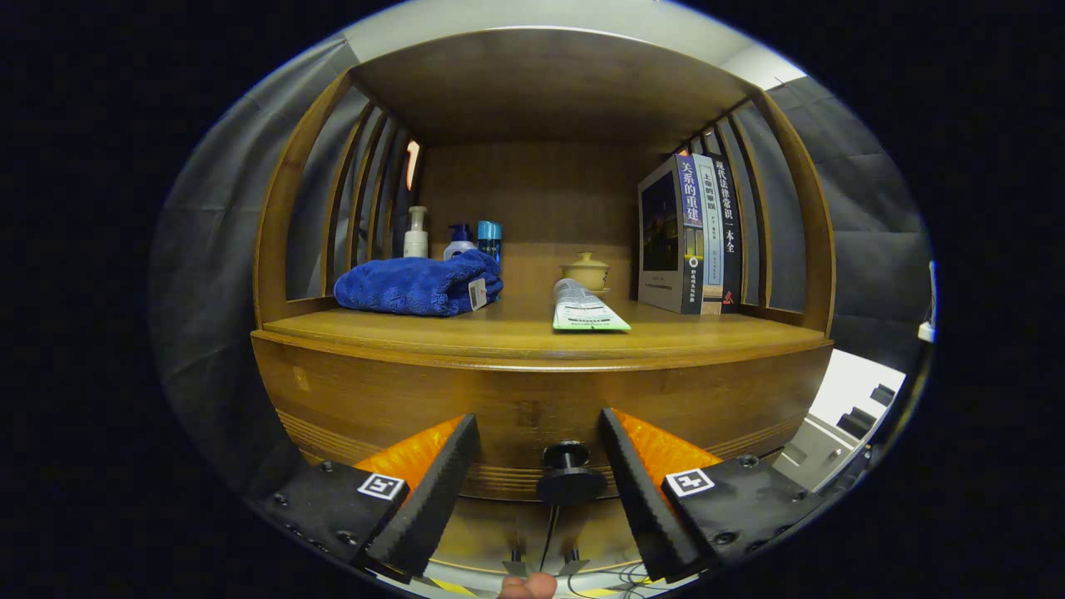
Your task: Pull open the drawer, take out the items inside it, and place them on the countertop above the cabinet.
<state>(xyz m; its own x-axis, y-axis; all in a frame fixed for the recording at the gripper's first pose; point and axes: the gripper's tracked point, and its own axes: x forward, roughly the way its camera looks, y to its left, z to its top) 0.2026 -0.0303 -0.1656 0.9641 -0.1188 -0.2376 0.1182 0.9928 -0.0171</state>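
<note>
Spread wide at six o'clock, the gripper (539,474) holds nothing, its black ribbed fingers (433,491) flanking the black drawer knob (570,476) without touching it, and the wooden drawer (532,408) sits shut, its contents hidden. On the countertop (499,337) above, inside the slatted wooden cabinet (541,83), a folded blue towel (416,285) lies at ten o'clock before three bottles (453,237), a tube (586,309) points forward at twelve before a lidded cup (586,270), and upright books (691,237) stand at two against the side slats, with dark booth cloth (874,249) beyond
</note>
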